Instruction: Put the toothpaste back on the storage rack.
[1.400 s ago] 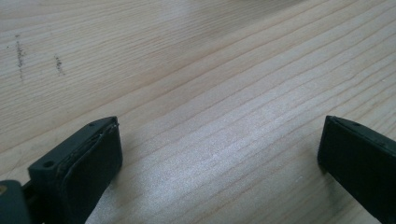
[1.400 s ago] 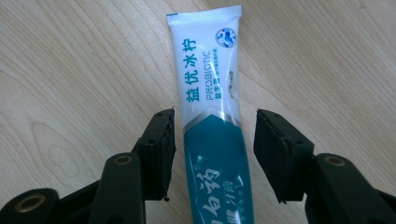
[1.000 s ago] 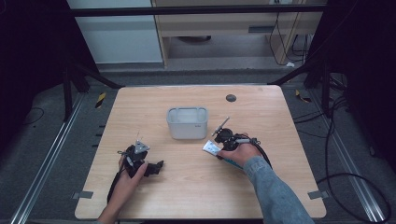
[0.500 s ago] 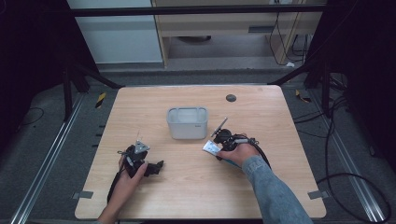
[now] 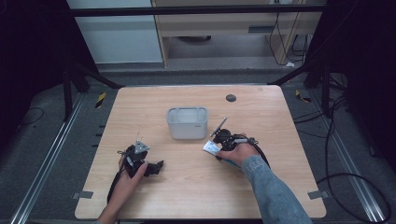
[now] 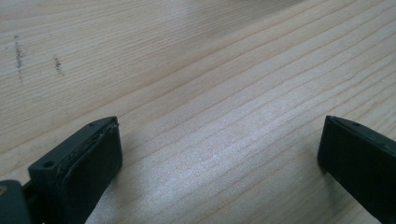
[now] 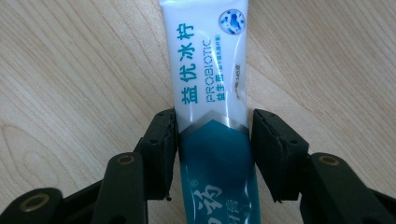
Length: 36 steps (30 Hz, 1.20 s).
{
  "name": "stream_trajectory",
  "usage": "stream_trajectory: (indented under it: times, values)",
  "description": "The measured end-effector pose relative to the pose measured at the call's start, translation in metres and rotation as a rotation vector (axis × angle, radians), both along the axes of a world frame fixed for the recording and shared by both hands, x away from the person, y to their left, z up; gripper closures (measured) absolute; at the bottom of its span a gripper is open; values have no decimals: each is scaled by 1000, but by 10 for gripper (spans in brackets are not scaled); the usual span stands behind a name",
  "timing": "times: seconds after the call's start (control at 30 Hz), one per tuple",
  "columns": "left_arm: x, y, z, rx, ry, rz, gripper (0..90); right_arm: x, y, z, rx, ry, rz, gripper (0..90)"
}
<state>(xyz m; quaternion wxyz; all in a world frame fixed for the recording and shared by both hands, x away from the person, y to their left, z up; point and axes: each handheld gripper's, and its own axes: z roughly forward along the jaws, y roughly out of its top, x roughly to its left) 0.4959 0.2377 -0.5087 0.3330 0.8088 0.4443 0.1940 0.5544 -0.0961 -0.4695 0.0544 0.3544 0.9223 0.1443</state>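
Holding the white-and-teal tube (image 7: 212, 116) across its middle, your right gripper (image 7: 214, 149) has its fingers (image 7: 163, 144) closed in on both sides of it; the left pad touches the tube's edge, and the right pad sits at the edge with perhaps a sliver of gap. The tube lies flat on the counter (image 7: 70, 84), its white end with "PROBIOTIC" lettering pointing to 12 o'clock in the right gripper view and its teal end running back between the fingers. From the high view, your right hand (image 5: 238, 151) and that gripper (image 5: 219, 142) sit at about 4 o'clock from the grey-white bin (image 5: 187, 122), which stands near the counter's centre, with the tube (image 5: 211, 147) showing as a pale patch just beside the bin's near right corner. Your left gripper (image 5: 138, 156) rests at about 7 o'clock from the bin, well apart from it. Its fingers (image 6: 88, 163) are spread wide over bare wood grain (image 6: 210, 93), with nothing between them.
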Motion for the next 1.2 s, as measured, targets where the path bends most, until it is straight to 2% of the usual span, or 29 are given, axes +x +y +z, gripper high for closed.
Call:
stream_trajectory:
  times: [0.63, 1.2]
  values:
    - [0, 0, 0, 0, 0, -1, 0, 0, 1, 0, -10, -9, 12, 538]
    - [0, 0, 0, 0, 0, -1, 0, 0, 2, 2, -29, 0, 23, 630]
